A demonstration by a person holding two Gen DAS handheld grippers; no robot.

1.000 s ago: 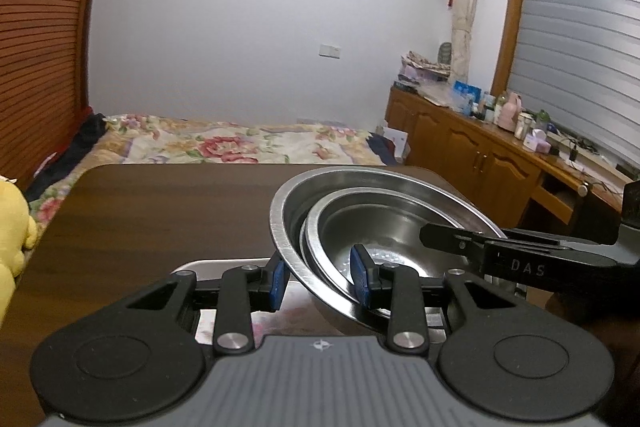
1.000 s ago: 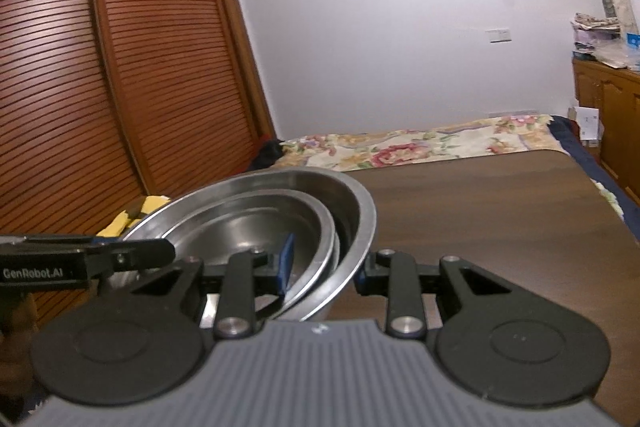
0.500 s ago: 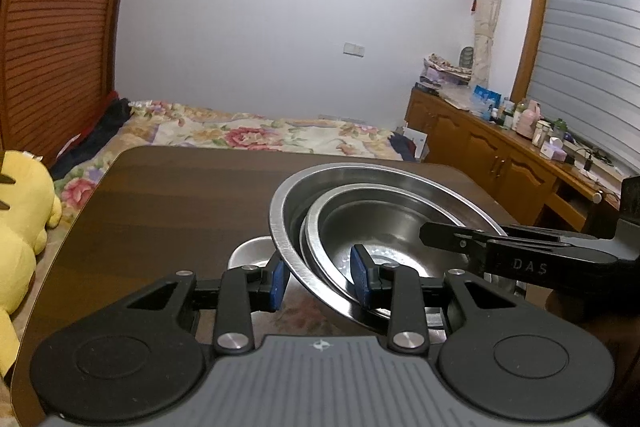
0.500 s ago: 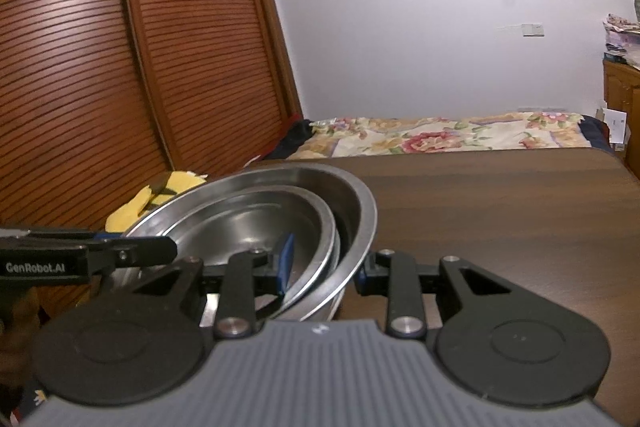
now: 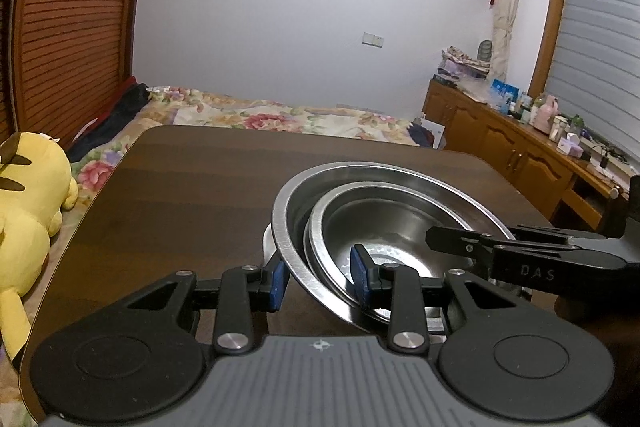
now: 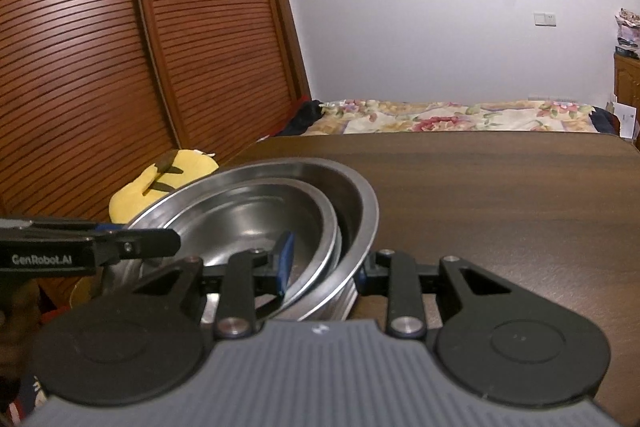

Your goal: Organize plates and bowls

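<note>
Bowls (image 5: 384,223) (image 6: 256,215) looking like brushed steel, shiny, rims glinting. Table (image 5: 192,195) (image 6: 500,195) showing dark wood grain, satin sheen. Fingers (image 5: 236,299) (image 6: 404,291) looking matt black plastic, pads (image 5: 277,285) (image 6: 285,261) blue. Wardrobe (image 6: 120,47) showing slatted glossy wood.

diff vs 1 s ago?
Both grippers, left gripper and right gripper, carried the nested steel bowls to the left: the yellow plush toy came into the left view and the flat tray under the bowls dropped out. Both grips on the rims are unchanged.
</note>
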